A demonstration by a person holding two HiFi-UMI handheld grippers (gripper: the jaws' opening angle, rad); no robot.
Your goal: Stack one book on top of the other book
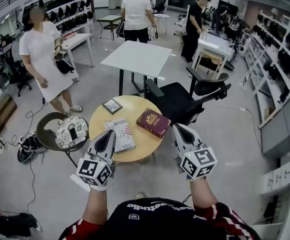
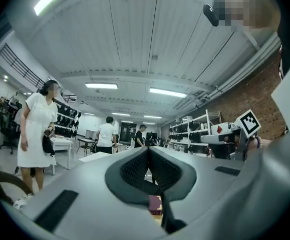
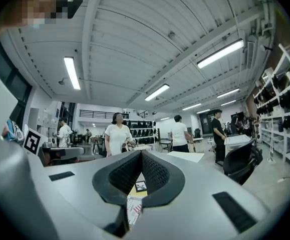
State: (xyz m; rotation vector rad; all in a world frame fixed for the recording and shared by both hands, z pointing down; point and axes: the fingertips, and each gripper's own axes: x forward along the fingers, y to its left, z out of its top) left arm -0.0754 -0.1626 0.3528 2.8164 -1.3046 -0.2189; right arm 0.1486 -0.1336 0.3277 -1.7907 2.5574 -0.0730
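On the round wooden tabletop [image 1: 134, 149] lie two books, apart and unstacked: one white patterned book [image 1: 120, 134] toward the left and one maroon book [image 1: 154, 122] with a gold emblem toward the right, both flat, with a strip of bare wood between them. One small dark framed picture [image 1: 112, 105] lies at the far edge, separate from both books. Two claws are present. The left claw [image 1: 111, 133] is fully closed, its pads meeting at the tip with nothing between them; in the head view its tip overlaps the near left corner of the white patterned book, and contact cannot be confirmed. The right claw [image 1: 177, 128] is likewise fully closed and empty, positioned just beside the near right edge of the maroon book, off the tabletop rim. Around the tabletop: one black office chair [image 1: 185, 96] directly behind it, one white square table [image 1: 137, 58] further back, and one low seat with a patterned cushion [image 1: 70, 132] to the left. The floor [image 1: 225, 149] is grey, with cables at lower left. Three people stand in the room beyond, and shelving lines both side walls.
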